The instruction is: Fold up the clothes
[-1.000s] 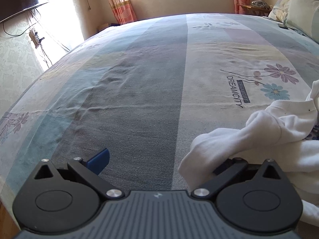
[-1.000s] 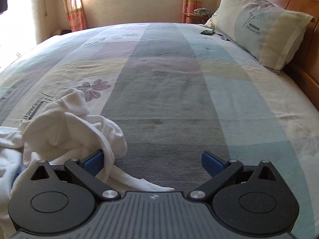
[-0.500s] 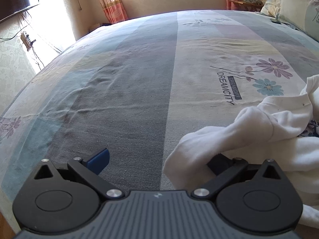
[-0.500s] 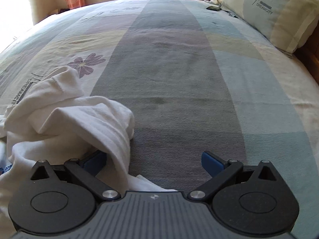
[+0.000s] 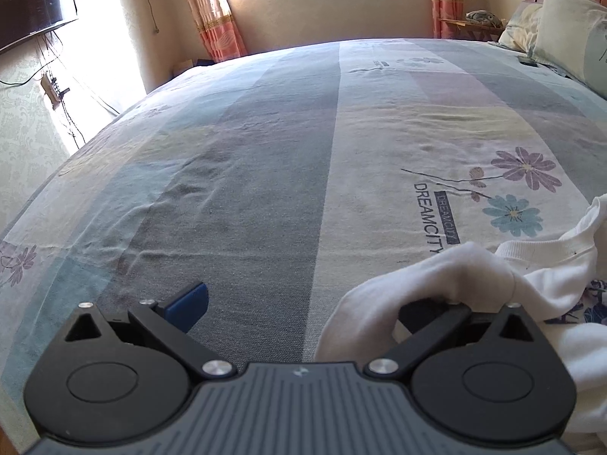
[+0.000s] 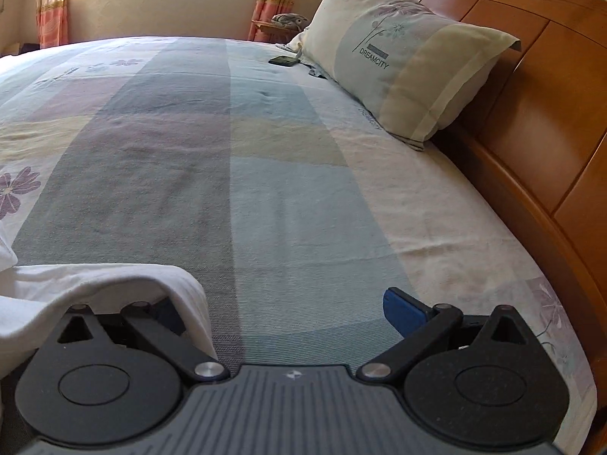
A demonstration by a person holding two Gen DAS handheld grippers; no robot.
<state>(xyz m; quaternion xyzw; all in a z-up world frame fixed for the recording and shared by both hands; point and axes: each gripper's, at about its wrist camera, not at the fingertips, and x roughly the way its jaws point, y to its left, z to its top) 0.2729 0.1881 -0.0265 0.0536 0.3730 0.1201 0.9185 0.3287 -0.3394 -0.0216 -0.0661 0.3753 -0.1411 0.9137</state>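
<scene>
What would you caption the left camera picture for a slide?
Open left gripper over a patchwork bedsheet, white garment draped over one finger.

in the left wrist view the shirt (image 5: 447, 284) drapes over the left gripper's (image 5: 307, 303) right finger, hiding its pad, and runs off the right edge, so its full shape cannot be told. in the right wrist view the same cloth (image 6: 114, 284) covers the right gripper's (image 6: 288, 311) left finger and is cut off at the left edge. the tv (image 5: 34, 3) is clipped by the top-left corner. the small dark thing (image 6: 283, 61) by the pillow (image 6: 398, 57) is too small to identify.
</scene>
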